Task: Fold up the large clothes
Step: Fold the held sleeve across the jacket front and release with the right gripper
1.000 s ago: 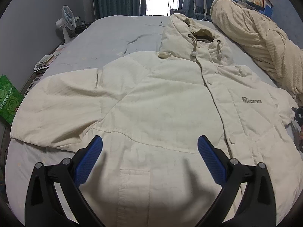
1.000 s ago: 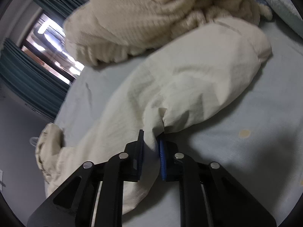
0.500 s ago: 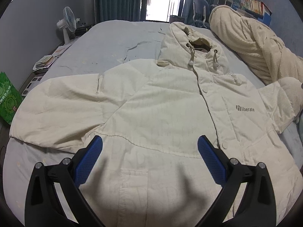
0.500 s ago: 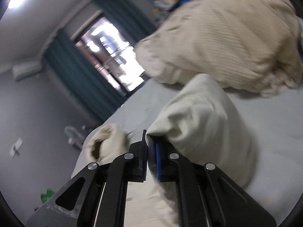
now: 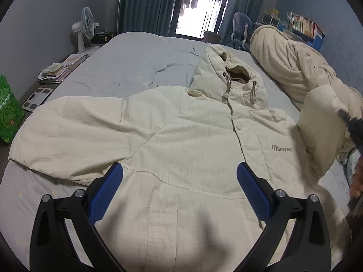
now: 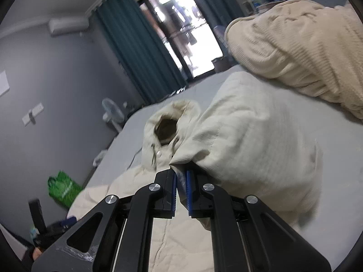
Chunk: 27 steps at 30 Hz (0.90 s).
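- The right gripper has its blue pads nearly together, clamped on the cuff end of the jacket's right-hand sleeve, which hangs lifted off the bed.
- The left gripper has its fingers wide apart and holds nothing; it hovers over the lower front of the jacket.
- The jacket lies face up on the bed, its long axis running from the hem at the near edge, under the left gripper, to the hood pointing toward the far edge and the window.
- The other sleeve lies flat, spread toward the left edge of the bed.
- A rolled blanket lies along the right edge, just beyond the raised sleeve.
- Judgement: the step in hand is folding the held sleeve inward. The jacket's chest lies to the left of the right gripper, so that gripper is the nearer one and would carry the cuff across the long axis; the left gripper is placed to pin the body.
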Motion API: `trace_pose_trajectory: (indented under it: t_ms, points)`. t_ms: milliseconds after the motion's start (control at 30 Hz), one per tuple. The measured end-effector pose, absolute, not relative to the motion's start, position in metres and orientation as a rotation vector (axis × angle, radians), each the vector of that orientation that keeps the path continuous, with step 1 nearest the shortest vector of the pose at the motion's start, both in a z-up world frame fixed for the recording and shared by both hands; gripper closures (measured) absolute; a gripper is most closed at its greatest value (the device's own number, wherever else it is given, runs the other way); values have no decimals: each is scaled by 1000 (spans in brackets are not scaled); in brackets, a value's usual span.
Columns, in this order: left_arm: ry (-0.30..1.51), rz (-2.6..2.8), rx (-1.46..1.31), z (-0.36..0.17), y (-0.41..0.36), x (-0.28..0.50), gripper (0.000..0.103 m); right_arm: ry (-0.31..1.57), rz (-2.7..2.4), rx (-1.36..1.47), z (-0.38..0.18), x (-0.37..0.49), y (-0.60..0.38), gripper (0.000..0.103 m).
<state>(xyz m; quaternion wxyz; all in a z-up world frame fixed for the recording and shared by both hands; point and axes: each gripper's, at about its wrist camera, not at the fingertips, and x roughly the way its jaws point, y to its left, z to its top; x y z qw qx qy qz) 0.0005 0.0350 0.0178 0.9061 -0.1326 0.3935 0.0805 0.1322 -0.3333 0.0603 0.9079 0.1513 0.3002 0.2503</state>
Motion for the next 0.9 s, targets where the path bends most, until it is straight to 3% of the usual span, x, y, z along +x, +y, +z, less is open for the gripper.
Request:
trace_pose_trajectory:
  t_ms: [433,633,733,900]
  points:
    - [800,179,-303,20,42,-3,7,896,585,128,-32,138,-260,95]
    - [802,177,-294,19,41,-2,7,958,594,120,-48,141,-258,92]
    - [805,176,-291,19,42,-3,7,981,603,121,-51,140,-259,84]
    - [810,176,-294,18,42,-3,7,963,633,109,-32,122,-269,51]
